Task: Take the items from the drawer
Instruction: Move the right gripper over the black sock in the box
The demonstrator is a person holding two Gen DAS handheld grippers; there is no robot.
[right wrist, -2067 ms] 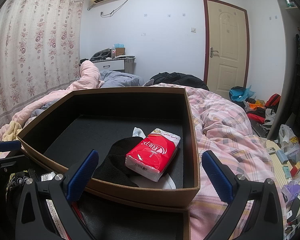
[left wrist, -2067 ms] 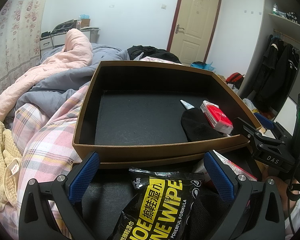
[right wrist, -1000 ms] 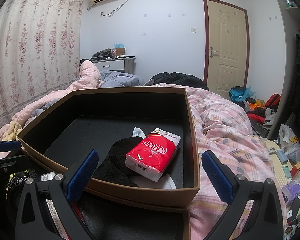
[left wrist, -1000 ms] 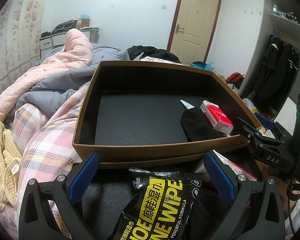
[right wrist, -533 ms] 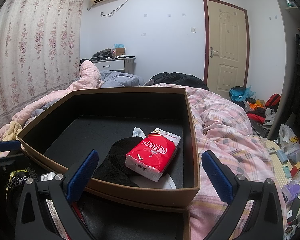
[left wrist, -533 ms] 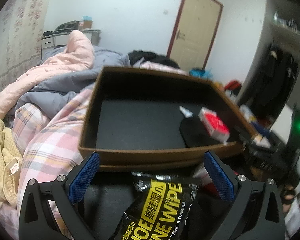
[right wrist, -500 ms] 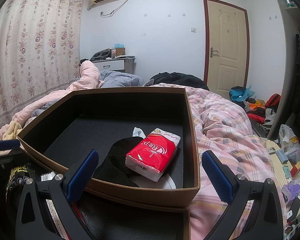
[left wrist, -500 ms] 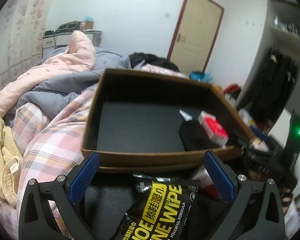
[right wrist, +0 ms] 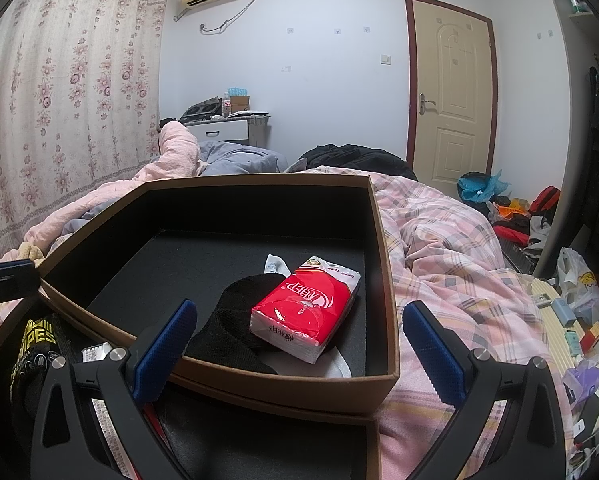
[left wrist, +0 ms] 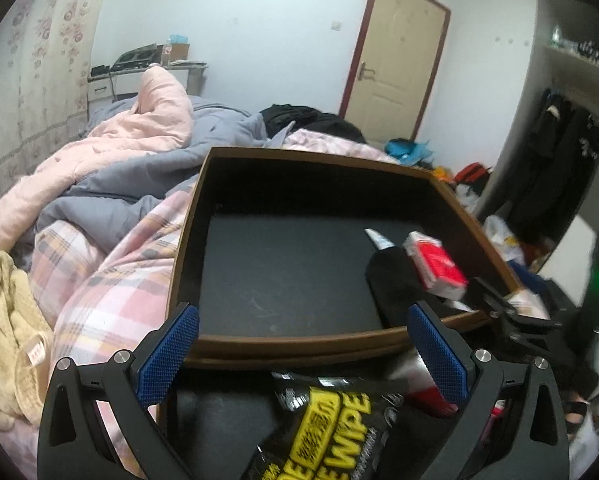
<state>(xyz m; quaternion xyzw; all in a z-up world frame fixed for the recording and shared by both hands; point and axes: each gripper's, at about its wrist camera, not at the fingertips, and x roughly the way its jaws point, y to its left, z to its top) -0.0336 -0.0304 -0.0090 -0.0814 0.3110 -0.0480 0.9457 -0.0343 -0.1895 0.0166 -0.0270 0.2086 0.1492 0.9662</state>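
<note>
Bedroom, rumpled pink plaid quilt (right wrist: 451, 248). Nearest, left gripper (left wrist: 299, 348) and right gripper (right wrist: 299, 336) gape wide, both empty. Below, pull-out drawer holds black-and-yellow wipes pouch (left wrist: 323, 428). Beyond, brown cardboard tray (right wrist: 379, 208) carries red tissue pack (right wrist: 307, 308), apparently on black cloth (right wrist: 227, 332). Risk: slick pouch slipping.

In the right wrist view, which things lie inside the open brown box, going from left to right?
Black cloth item → red tissue pack, which rests partly on the cloth, near the right wall of the brown box.
</note>
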